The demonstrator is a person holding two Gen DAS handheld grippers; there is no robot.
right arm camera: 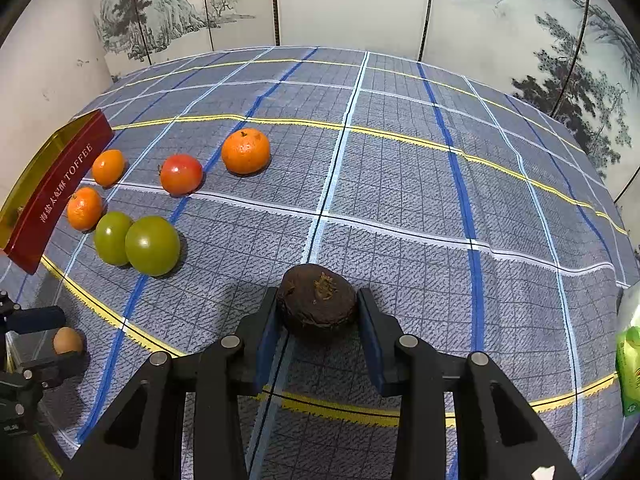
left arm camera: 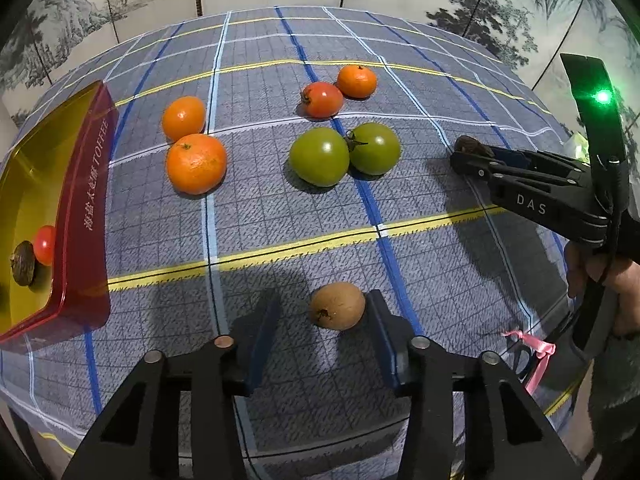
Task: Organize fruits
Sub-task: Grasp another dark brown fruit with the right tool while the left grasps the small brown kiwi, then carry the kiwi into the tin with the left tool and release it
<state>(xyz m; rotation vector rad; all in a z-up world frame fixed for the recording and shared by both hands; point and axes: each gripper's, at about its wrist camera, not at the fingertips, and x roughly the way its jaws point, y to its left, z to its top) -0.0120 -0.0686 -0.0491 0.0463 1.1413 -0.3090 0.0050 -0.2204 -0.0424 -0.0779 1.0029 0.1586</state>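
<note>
Behind the counter (right arm camera: 400,200) we see folding screen panels (right arm camera: 352,4) painted with ink trees and hills; the counter itself is covered by a blue-grey plaid cloth with yellow, white and blue lines.

We count three oranges: two (left arm camera: 183,117) (left arm camera: 196,163) touching each other near the tin, and one (left arm camera: 357,81) further back beside the single red tomato (left arm camera: 322,99) on the cloth. Two green tomatoes (left arm camera: 319,157) (left arm camera: 374,148) sit touching in the middle.

At the left edge stands one red and gold toffee tin (left arm camera: 82,208), holding one small red tomato (left arm camera: 44,245) and one dark brown round fruit (left arm camera: 23,268).

One tan oval fruit (left arm camera: 337,305) lies on the cloth between the fingers of our left hand-held gripper (left arm camera: 323,312). Its right pad touches the fruit, while the left pad stands clear of it, so the fruit is not yet clamped.

Our right hand-held gripper (right arm camera: 318,312) is clenched on one dark brown fruit (right arm camera: 318,298), both blue pads pressing its sides, over the cloth well to the right of the other fruit. A hand (left arm camera: 608,284) shows on its handle, and a pink ribbon (left arm camera: 536,354) hangs nearby.
</note>
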